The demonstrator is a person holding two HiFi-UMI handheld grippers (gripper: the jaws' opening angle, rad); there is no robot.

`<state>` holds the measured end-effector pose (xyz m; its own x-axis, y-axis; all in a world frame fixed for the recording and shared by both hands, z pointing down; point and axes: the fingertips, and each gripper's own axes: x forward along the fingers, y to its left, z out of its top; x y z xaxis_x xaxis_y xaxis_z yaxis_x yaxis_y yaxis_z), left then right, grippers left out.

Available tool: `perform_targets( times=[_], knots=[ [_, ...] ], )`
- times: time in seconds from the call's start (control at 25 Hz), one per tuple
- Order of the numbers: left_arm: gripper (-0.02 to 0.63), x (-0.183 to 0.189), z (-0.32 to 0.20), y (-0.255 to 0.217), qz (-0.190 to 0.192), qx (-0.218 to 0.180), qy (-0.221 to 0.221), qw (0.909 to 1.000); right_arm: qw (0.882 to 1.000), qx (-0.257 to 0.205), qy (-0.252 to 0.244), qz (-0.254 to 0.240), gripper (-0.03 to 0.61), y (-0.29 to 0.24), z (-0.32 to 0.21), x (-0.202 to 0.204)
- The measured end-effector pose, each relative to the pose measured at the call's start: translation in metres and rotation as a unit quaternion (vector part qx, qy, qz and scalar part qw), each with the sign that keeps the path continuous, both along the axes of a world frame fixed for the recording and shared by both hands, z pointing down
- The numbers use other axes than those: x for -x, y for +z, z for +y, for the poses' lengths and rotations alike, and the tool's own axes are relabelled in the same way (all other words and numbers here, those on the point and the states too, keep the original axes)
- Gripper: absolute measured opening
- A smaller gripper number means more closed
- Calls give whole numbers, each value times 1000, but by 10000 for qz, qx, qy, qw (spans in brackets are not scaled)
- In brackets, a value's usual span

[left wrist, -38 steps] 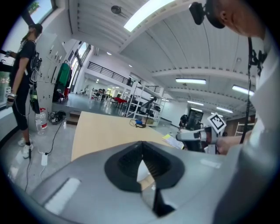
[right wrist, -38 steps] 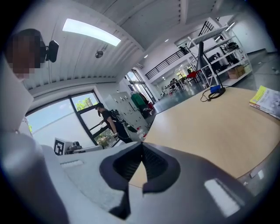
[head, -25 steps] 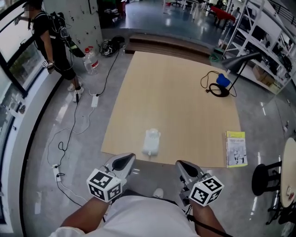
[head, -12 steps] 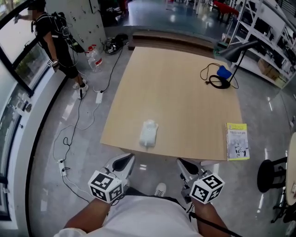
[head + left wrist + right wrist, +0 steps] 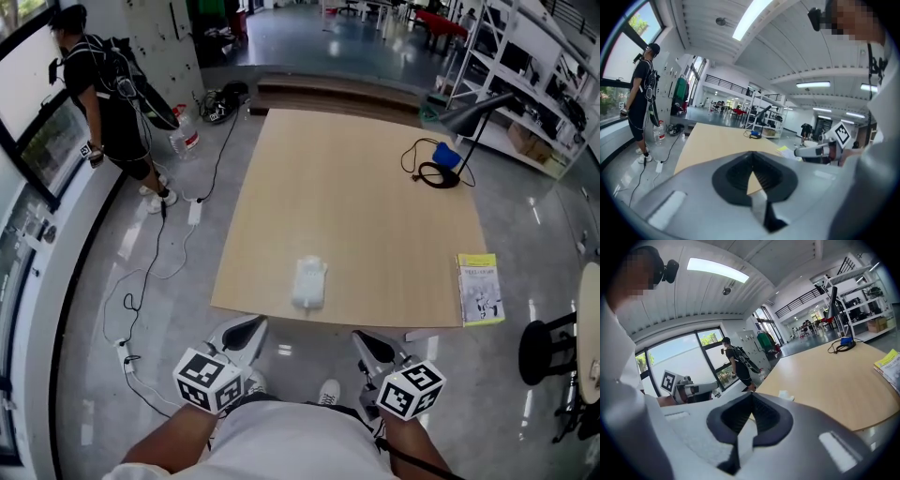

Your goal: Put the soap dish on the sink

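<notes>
Both grippers have drawn back slightly since a second ago. The left gripper (image 5: 246, 330) and right gripper (image 5: 367, 343) now have their tips just short of the near edge of the table (image 5: 356, 187), where the left tip earlier overlapped that edge. The soap dish (image 5: 308, 281) has kept its spot on the table.

Jaws, left: tips meet, pads together, nothing between them.
Jaws, right: pressed fully together, nothing between them.

Soap dish: white, lying flat on the table top, close to the table's near edge and left of the table's middle. It lies beyond both sets of jaws, between the lines of the two grippers and nearer the left one, and touches neither. In the right gripper view it shows as a small white lump on the table, just past the closed tips and to their right.

Other items: a lamp (image 5: 473, 117) stands at the table's far right corner with a coiled black cable (image 5: 433, 173) at its base. A yellow booklet (image 5: 481, 289) lies at the table's near right corner. A person (image 5: 108, 103) stands on the floor off the table's far left corner.
</notes>
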<state>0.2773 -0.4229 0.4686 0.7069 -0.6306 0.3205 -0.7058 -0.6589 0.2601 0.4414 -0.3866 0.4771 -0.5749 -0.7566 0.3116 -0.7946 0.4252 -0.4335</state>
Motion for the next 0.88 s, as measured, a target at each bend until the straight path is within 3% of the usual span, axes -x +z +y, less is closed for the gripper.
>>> perform_targets(
  times=[0.88],
  knots=[
    [6,12,-6,-4,160,-48,332,9993,9992,8,257,291,2,-2,3,17]
  ],
)
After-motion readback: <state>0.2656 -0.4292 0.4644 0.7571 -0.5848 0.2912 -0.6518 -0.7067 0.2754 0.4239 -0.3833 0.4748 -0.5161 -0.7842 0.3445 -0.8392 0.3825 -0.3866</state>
